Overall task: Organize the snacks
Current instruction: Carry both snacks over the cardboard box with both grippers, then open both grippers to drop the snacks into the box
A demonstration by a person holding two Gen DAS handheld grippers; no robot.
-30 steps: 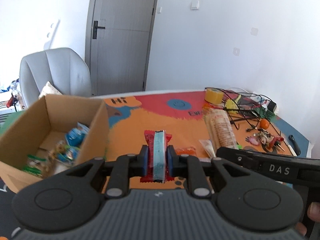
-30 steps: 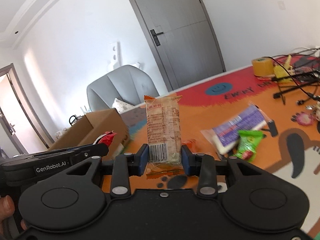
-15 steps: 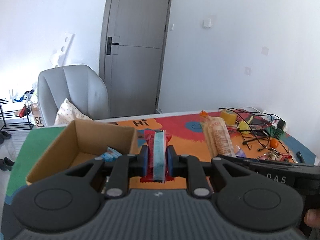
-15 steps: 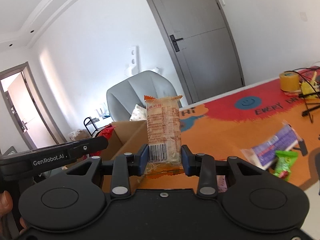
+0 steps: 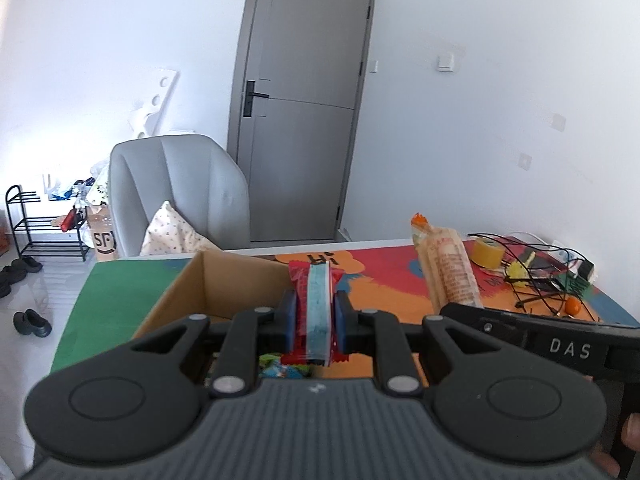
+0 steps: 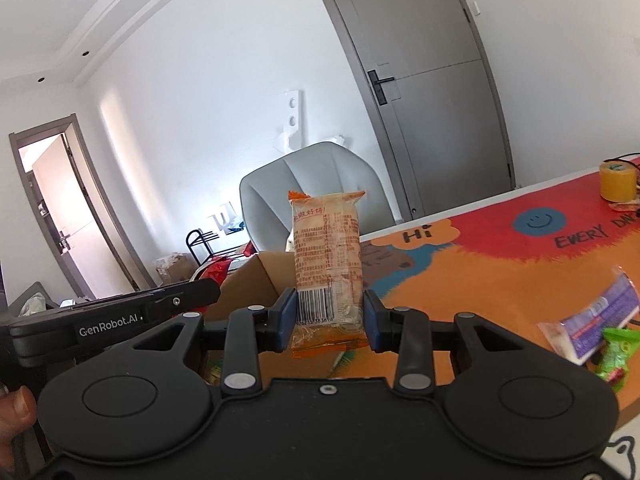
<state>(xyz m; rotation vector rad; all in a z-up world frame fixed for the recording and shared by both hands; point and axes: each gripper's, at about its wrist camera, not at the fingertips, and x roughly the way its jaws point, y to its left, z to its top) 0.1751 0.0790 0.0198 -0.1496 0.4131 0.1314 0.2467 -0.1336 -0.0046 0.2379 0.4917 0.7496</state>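
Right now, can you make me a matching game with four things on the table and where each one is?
Things:
1. red snack packet
2. orange cracker packet
3. yellow tape roll
4. green candy wrapper

Places:
A. lying on the orange mat beside a purple-labelled packet
B. clamped in the left tool
C. standing on the red part of the mat, far side
D. clamped upright in the right tool

Pairs: 1-B, 2-D, 3-C, 4-A
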